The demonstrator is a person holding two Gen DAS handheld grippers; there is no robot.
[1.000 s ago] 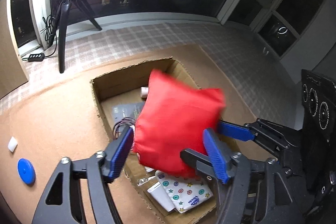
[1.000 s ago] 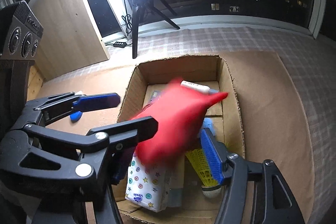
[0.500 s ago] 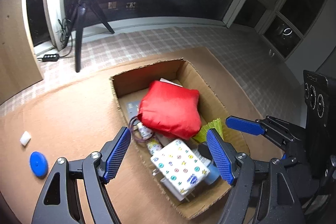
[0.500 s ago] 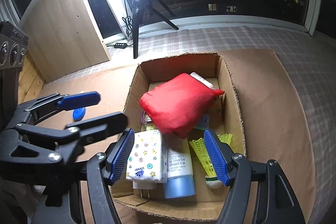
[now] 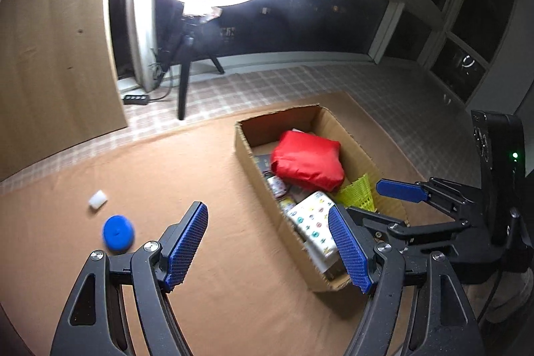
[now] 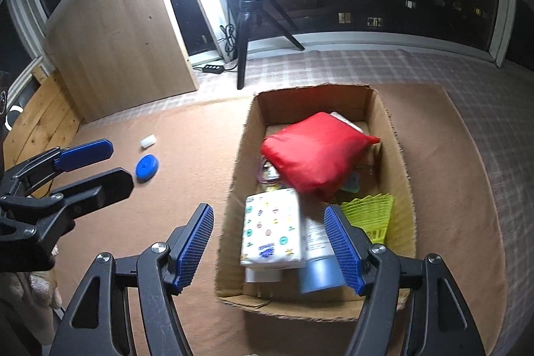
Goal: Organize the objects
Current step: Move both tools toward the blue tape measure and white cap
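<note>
A red pouch (image 5: 308, 160) (image 6: 317, 152) lies loose inside the cardboard box (image 5: 362, 155) (image 6: 398, 155), on top of a patterned tissue pack (image 6: 272, 229), a blue tube (image 6: 317, 269) and a yellow shuttlecock (image 6: 370, 216). On the brown mat to the left of the box sit a blue disc (image 5: 117, 233) (image 6: 146, 167) and a small white piece (image 5: 98, 199) (image 6: 148, 140). My left gripper (image 5: 267, 247) is open over the mat left of the box, holding nothing. My right gripper (image 6: 268, 244) is open above the box's near left end, also with nothing between its fingers.
A ring light on a tripod (image 5: 185, 82) (image 6: 245, 32) stands behind the mat with a power strip (image 6: 213, 68) on the checked floor. A wooden panel (image 6: 123, 45) leans at the back left. Dark windows run along the far side.
The red pouch left my left gripper and dropped into the box. Both grippers pulled back and up from the box; the left one swung further to the left, towards the blue disc.
</note>
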